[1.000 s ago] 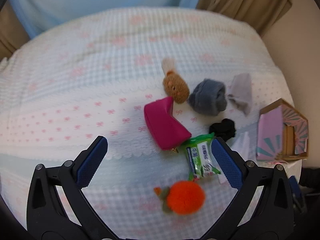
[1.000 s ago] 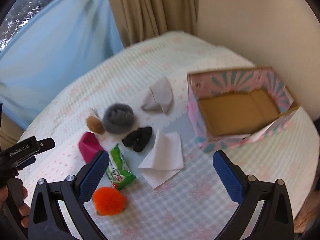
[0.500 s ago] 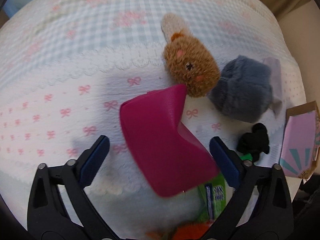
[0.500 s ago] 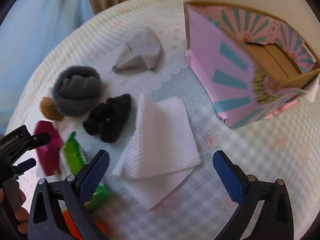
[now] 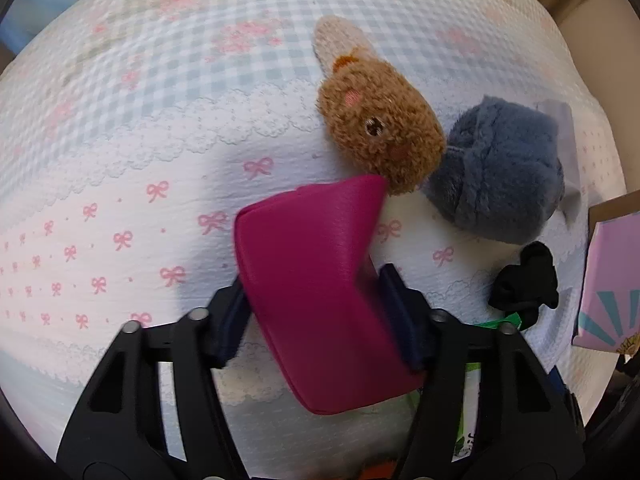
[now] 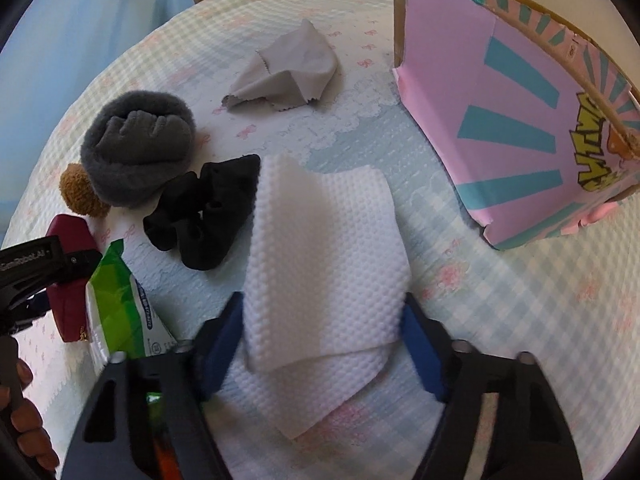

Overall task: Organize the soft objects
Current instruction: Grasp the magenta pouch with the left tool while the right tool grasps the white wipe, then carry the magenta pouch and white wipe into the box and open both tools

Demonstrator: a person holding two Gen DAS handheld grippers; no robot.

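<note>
In the left wrist view my left gripper point(image 5: 316, 320) points down at the bed, its jaws closing. A magenta pouch point(image 5: 304, 264) sits between them, and both blue pads touch its sides. In the right wrist view my right gripper point(image 6: 322, 344) is also closing, with a white textured cloth point(image 6: 324, 248) bunched up between its pads. The pink and teal cardboard box point(image 6: 512, 120) stands open at the right, apart from both grippers. The pouch point(image 6: 72, 240) and the left gripper's black frame also show at the left edge of that view.
On the checked bedspread point(image 5: 160, 140) lie a brown plush toy point(image 5: 380, 132), a rolled grey fleece point(image 6: 140, 148), a black fabric piece point(image 6: 208, 216), a grey cloth point(image 6: 288, 68) and a green wipes pack point(image 6: 120, 304). A person's hand point(image 6: 24, 420) shows at lower left.
Both grippers came down onto the bed and their jaws narrowed from wide open. The left closed around the magenta pouch. The right bunched up the white cloth, which had lain flat.
</note>
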